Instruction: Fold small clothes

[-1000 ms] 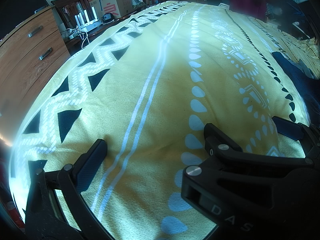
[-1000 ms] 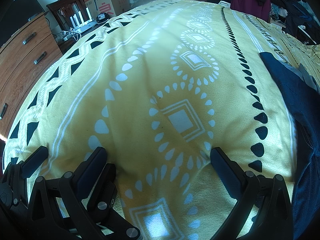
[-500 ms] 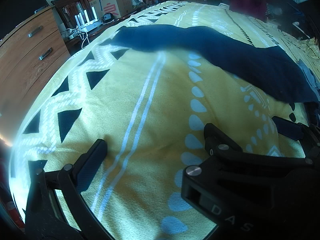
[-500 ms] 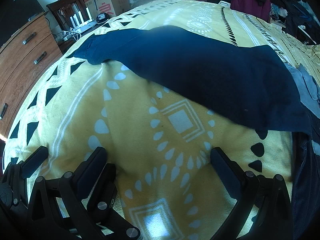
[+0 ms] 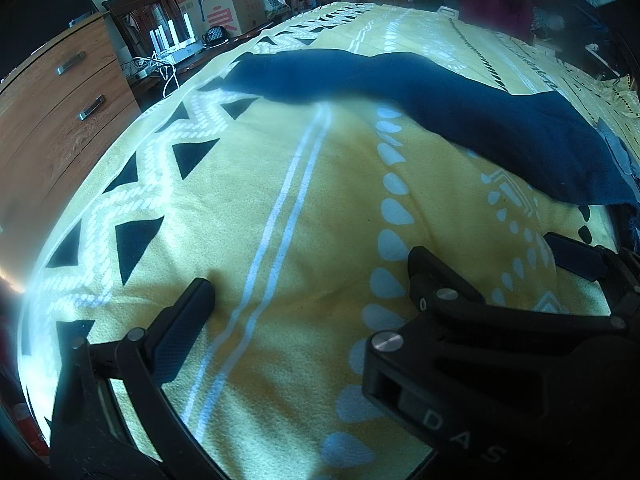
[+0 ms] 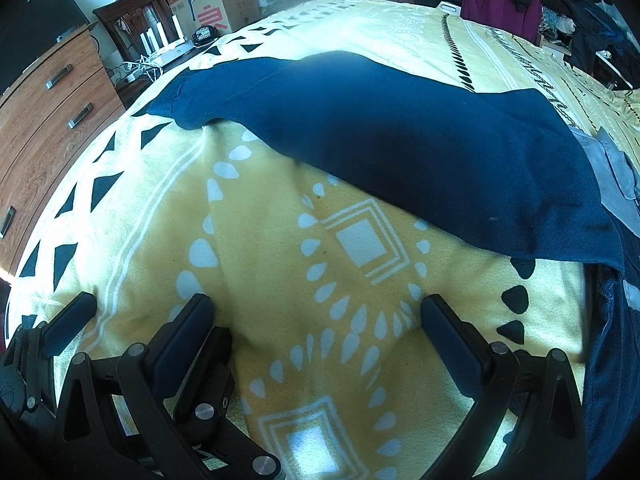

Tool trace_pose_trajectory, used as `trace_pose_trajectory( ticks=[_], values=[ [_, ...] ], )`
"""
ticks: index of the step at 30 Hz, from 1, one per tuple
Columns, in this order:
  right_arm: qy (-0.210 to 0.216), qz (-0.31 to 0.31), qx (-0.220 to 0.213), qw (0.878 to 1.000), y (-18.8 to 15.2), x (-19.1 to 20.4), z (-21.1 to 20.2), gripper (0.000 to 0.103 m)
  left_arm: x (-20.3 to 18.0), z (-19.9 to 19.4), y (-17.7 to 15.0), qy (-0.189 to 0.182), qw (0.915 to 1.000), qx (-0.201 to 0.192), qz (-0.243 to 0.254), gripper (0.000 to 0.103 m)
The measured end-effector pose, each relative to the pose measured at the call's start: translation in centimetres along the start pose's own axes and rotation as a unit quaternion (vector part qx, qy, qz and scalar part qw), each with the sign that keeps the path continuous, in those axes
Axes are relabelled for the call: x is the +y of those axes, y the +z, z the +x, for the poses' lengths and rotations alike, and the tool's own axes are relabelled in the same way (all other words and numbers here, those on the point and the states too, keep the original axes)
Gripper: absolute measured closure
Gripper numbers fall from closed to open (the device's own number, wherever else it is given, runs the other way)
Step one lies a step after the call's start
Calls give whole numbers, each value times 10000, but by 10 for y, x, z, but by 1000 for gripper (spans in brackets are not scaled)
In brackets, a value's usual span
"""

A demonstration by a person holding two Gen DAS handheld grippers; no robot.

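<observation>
Navy garment [image 6: 380, 136] lies across far part of yellow blanket [image 6: 256, 240], left gripper [image 5: 308, 280] & right gripper [image 6: 316, 312] both wide, empty, near; first flatten it, grip corners evenly.

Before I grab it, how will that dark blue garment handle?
The dark blue garment drapes over the yellow blanket's bumps, so it is probably floppy and will sag if lifted by one edge. It looks like thick woven cloth, so likely not slippery.
</observation>
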State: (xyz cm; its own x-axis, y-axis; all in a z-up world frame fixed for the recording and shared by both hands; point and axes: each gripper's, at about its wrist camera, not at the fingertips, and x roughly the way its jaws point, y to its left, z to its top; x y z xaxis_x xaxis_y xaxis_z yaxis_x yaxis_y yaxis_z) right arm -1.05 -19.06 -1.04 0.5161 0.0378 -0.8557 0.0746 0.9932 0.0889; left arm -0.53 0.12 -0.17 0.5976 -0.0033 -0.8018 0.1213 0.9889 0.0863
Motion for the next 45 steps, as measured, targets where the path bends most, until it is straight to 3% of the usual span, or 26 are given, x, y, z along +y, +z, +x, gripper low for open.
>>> trace_pose_trajectory(
  ticks=[35, 39, 41, 45],
  values=[
    [-88, -18, -12, 10000, -2, 2, -1, 0, 0, -3, -5, -24, 9999, 12, -169, 0],
    [128, -3, 144, 9998, 1, -1, 2, 0, 0, -3, -5, -60, 9997, -41, -230, 0],
    [454, 32, 237, 9987, 3, -6, -1, 0, 5, -1, -4, -296, 9992, -67, -252, 0],
    [1305, 103, 444, 9904, 8, -21, -9, 0, 16, -1, 1, -596, 9971, 257, -394, 0]
  ],
)
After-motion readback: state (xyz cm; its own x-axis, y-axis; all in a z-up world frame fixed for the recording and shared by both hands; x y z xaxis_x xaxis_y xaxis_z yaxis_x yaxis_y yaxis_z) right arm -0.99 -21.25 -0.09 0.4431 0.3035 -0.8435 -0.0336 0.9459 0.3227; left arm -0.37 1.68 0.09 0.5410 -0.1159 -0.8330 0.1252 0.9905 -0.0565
